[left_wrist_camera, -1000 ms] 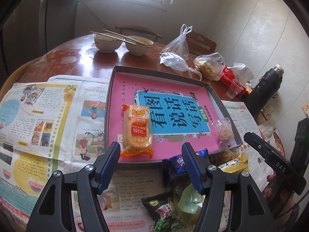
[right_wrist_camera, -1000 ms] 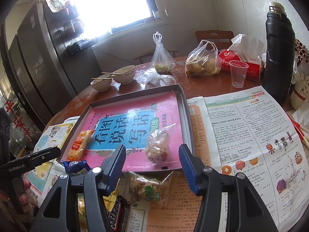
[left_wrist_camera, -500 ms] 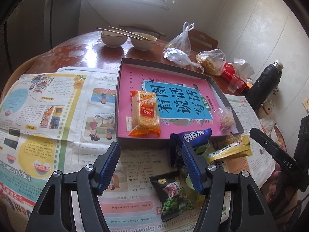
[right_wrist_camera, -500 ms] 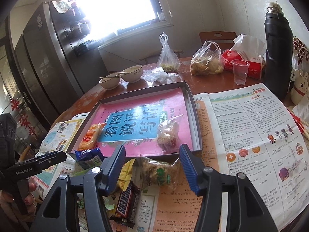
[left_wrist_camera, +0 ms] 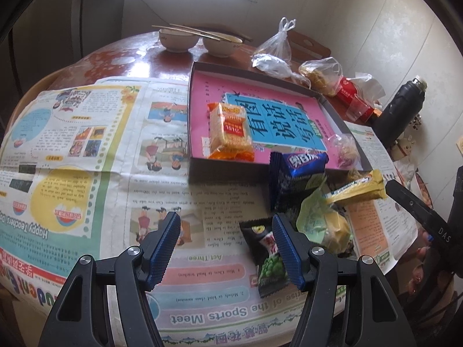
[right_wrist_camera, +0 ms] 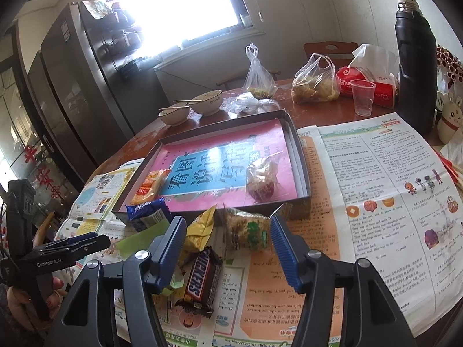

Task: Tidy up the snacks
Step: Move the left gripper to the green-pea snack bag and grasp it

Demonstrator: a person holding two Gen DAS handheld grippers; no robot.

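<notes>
My left hand-held gripper hangs released over the newspaper, nothing between its blue pads; a black pea packet lies just under its right pad. My right hand-held gripper is spreading its jaws, gripping nothing, with a clear-wrapped rice cake lying on the paper between the tips and a Snickers bar just nearer me. Beside these, in front of the tray, sit a yellow wrapper and a blue cookie pack that leans on the tray's near wall. Inside the tray, an orange cracker pack lies at its left side and a clear bag of sweets at its right. Beyond the tray on the counter stand two bowls.
</notes>
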